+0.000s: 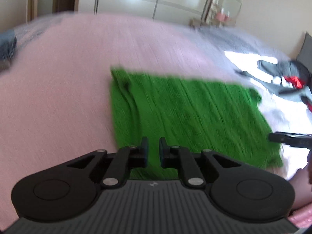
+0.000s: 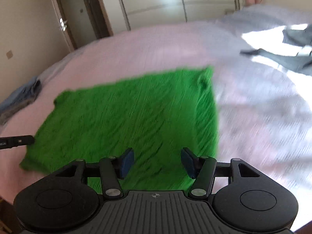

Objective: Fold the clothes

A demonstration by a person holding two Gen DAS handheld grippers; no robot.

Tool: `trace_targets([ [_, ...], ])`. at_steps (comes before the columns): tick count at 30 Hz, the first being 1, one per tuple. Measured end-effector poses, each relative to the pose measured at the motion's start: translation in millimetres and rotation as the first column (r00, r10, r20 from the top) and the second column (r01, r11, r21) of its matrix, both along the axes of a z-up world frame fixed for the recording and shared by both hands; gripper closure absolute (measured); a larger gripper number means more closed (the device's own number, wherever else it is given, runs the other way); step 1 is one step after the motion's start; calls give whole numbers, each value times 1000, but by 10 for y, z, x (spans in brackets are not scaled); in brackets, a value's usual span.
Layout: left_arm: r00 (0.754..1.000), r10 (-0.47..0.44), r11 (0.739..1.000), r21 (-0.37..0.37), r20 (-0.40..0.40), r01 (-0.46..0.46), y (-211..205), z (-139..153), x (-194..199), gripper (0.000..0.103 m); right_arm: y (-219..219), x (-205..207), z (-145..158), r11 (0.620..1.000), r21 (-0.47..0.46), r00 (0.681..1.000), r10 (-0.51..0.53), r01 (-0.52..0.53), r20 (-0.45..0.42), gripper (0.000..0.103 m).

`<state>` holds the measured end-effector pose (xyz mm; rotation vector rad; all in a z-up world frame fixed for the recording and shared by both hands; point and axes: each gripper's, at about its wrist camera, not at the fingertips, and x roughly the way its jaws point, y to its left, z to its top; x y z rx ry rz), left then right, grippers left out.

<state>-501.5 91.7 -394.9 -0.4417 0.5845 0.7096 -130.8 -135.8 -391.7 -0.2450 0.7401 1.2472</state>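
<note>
the green garment (image 2: 128,113) lies flat as a rough rectangle on the pink bedspread (image 1: 58,78), with a ridge of bunched cloth along its left edge in the left wrist view, so it reads as either partly folded or laid out for folding. the left gripper (image 1: 153,152) hangs over the near edge with its jaws narrowed to a slim gap and no cloth between them, while the right gripper (image 2: 157,162) hangs over the near right part with its jaws spread wide and empty. both sit low and near, likely placed to take that near hem; a grey and red pile (image 1: 288,81) lies far right and a blue-grey stack (image 2: 21,95) far left, both well apart from it.
</note>
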Motion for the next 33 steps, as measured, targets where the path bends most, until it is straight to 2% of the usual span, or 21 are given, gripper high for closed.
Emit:
trace_targets([
  [4,999,13,996,88,30,-16,468,231,238,92,415,269,156,998,69,996,-16,11,84,45],
  [7,1000,-11,993,119,29,7,832,265,561,92,784,468,237,993,114,989,-24,8,146,45],
  [9,1000,-26,990,136,-11,27,1030,198,781,95,1052,575,179,994,106,982,-7,-14,188,45],
  [12,997,-16,993,120,-74,24,1250,-73,961,98,1376,683,-110,997,40,972,50,-61,228,45],
  [15,991,0,998,63,-136,8,1369,-455,941,101,1424,866,-492,998,-24,972,67,-63,227,46],
  [17,993,3,998,56,-122,4,1361,-522,876,100,1247,1034,-621,997,31,985,59,-65,162,47],
  [19,994,6,999,50,-108,-1,1354,-589,812,100,1114,1175,-667,996,72,994,41,-49,103,47],
  [21,996,9,999,43,-94,-5,1352,-638,752,100,1050,1275,-643,998,61,995,-11,6,95,47],
  [24,998,27,999,42,-57,-25,1347,-468,688,101,924,1432,-529,993,43,993,-112,110,43,47],
  [27,999,53,995,84,2,-53,1261,-237,650,101,914,1328,-264,988,83,984,-139,131,110,47],
  [30,1000,22,991,130,6,-23,1156,-91,731,100,1022,1188,-125,990,117,989,-93,79,118,48],
  [32,998,0,995,102,-56,6,1126,-205,796,100,1105,1083,-169,996,78,988,-45,34,148,48],
  [33,995,-9,997,77,-95,16,1123,-289,828,100,1157,1059,-255,999,27,985,-32,28,167,48],
])
